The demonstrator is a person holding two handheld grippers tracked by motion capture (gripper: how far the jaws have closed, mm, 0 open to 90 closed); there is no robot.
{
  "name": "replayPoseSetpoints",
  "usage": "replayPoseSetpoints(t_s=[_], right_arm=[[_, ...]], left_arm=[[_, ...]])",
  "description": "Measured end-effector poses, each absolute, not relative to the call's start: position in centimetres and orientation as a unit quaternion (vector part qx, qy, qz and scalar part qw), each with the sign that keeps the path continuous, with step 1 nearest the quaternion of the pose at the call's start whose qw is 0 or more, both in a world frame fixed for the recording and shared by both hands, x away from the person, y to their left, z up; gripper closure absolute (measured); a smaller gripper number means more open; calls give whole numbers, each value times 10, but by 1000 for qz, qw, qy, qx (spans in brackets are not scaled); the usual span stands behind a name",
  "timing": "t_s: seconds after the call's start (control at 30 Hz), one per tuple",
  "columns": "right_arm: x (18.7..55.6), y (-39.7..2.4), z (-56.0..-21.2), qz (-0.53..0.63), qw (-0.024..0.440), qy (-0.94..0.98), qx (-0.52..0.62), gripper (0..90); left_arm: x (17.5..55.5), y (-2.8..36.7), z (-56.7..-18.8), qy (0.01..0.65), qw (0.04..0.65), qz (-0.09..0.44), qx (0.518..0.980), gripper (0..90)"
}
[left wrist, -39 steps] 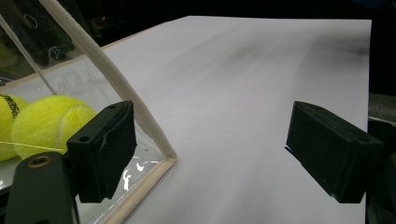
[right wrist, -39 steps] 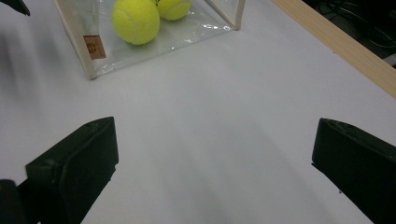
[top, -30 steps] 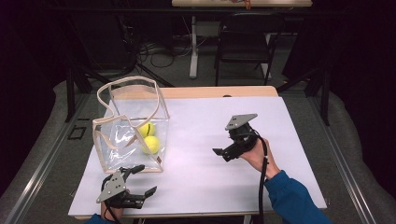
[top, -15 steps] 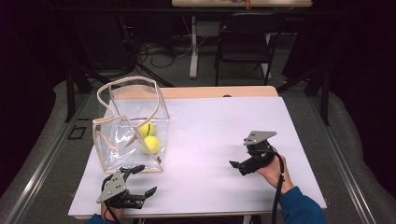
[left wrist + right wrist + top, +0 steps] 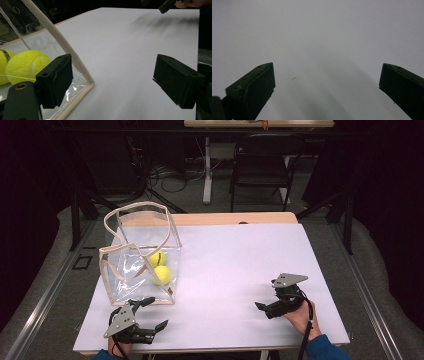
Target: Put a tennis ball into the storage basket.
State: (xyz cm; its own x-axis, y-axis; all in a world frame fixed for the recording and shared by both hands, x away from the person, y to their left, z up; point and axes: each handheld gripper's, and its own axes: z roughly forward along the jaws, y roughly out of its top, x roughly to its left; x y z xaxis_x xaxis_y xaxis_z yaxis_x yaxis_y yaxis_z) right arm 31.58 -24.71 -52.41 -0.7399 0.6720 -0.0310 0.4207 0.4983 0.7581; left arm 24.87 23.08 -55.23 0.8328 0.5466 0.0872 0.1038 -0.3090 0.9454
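While both grippers rest low at the near edge of the white table point(image 5: 235, 260), the clear bag point(image 5: 142, 265) stands upright at the left with two tennis balls point(image 5: 161, 274) inside. With jaws spread wide and empty, the left gripper point(image 5: 150, 315) sits just beside the bag's near corner, probably ready to steady it. Well apart at the right, the right gripper point(image 5: 265, 309) is likewise spread over bare table.

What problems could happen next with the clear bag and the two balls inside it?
1. The left gripper, jaws open, sits right beside the transparent plastic bag with beige trim; a small push may tip the soft bag.
2. If it tips, the two yellow-green tennis balls may roll out over the white table.
3. The right gripper is probably too far to help.
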Motion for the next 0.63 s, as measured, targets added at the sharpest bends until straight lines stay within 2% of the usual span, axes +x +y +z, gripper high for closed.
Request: replayPoseSetpoints(t_s=[0.63], right_arm=[[298, -257, -539, 403, 174, 832, 338, 0]], left_arm=[[248, 230, -553, 210, 548, 204, 784, 158]])
